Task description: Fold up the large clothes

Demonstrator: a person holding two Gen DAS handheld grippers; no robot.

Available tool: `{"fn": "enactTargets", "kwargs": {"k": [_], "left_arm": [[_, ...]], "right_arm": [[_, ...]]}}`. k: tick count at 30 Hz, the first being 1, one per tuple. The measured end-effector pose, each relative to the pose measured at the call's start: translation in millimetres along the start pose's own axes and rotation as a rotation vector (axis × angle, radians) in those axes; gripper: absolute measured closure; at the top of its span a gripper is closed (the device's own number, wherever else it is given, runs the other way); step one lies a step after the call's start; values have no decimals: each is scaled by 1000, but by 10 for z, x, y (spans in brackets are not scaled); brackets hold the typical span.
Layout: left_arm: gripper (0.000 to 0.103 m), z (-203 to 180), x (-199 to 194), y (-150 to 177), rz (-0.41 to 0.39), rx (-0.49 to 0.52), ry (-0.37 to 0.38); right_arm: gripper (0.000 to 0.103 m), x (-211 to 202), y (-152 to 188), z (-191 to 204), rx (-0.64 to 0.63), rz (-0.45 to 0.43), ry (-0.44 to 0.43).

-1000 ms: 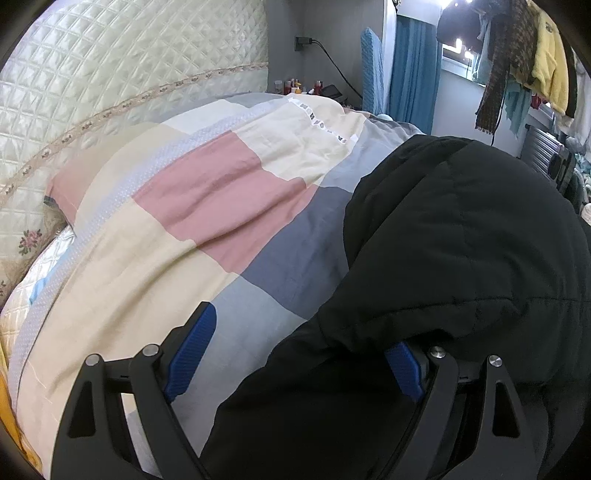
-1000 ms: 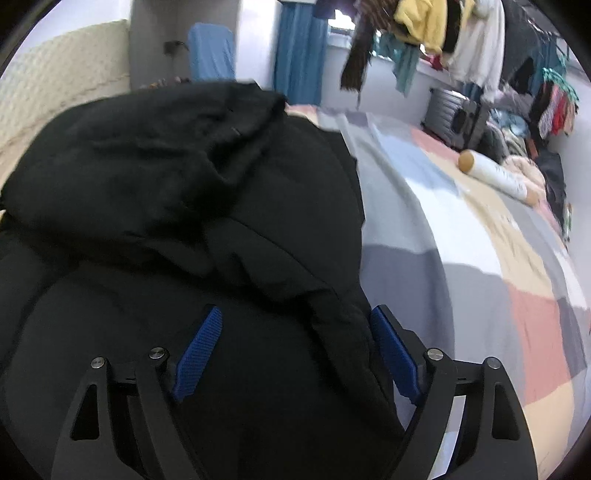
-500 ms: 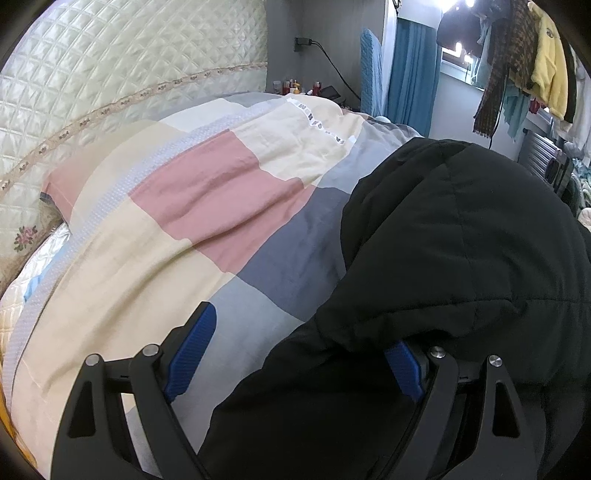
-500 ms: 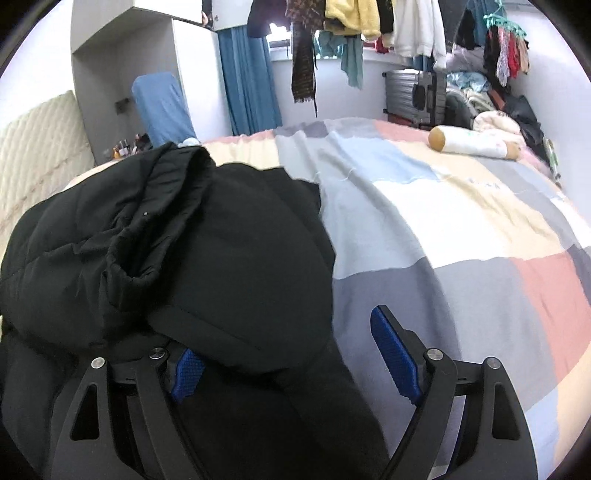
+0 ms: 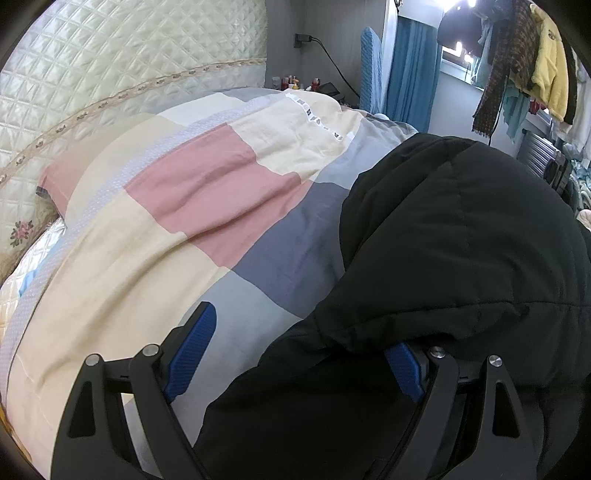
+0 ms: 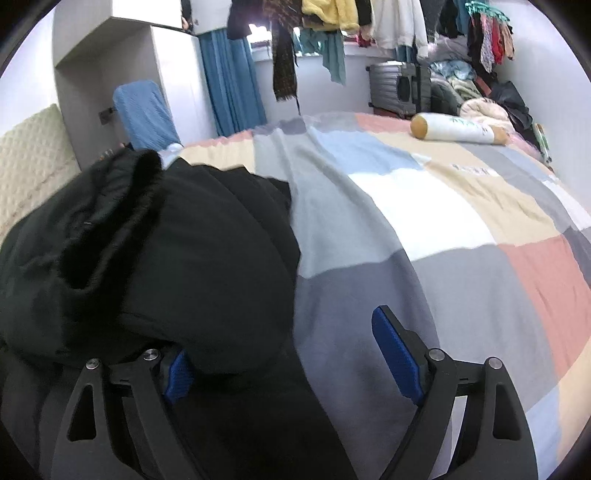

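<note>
1 black coat point(image 5: 461, 240), 1 quilt point(image 5: 207, 206), 1 bolster point(image 6: 458, 128).

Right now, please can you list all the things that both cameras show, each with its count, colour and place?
padded jacket: one, black, bunched on the bed between both grippers.
patchwork duvet: one, pink, cream, grey and blue, covering the bed.
headboard: one, cream quilted, behind the bed.
bolster pillow: one, white with tan ends, on the far side of the bed.
curtain: one, blue, by the window.
hanging clothes: several, yellow, white, teal, dark, above the window.
suitcase: one, grey, by the wall.
left gripper: one, black with blue pads, open.
right gripper: one, same colours, open.
</note>
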State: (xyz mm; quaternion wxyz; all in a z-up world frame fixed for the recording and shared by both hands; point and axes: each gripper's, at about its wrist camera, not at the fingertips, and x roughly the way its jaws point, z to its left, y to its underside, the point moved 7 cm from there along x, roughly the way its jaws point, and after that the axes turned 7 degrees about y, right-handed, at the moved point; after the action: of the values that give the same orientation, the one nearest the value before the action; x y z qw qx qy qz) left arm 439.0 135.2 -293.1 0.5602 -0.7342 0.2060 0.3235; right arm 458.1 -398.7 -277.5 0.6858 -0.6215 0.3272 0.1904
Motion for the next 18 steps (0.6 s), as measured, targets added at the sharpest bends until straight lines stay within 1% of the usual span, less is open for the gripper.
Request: {"fn": "enactTargets", "kwargs": {"k": [3,9,12,13,18], "left_arm": [[16,-13,-16,-1,-4,5,-1],[16,-19,-83,-13,1,24,20],[16,-10,-266,-3,-3,40,36],[16,-7,-351,2,-7,35,53],[16,-48,-865,-37,-58,40,118]], "right_arm": [[19,27,24,-27,35,16,-19],[18,-173,5,69,8,7,-12],[18,-368,26,137,-25,6,-9],[18,-455,35,160,-32,7,-16],[18,-963,49,273,-5,-20,-58]]}}
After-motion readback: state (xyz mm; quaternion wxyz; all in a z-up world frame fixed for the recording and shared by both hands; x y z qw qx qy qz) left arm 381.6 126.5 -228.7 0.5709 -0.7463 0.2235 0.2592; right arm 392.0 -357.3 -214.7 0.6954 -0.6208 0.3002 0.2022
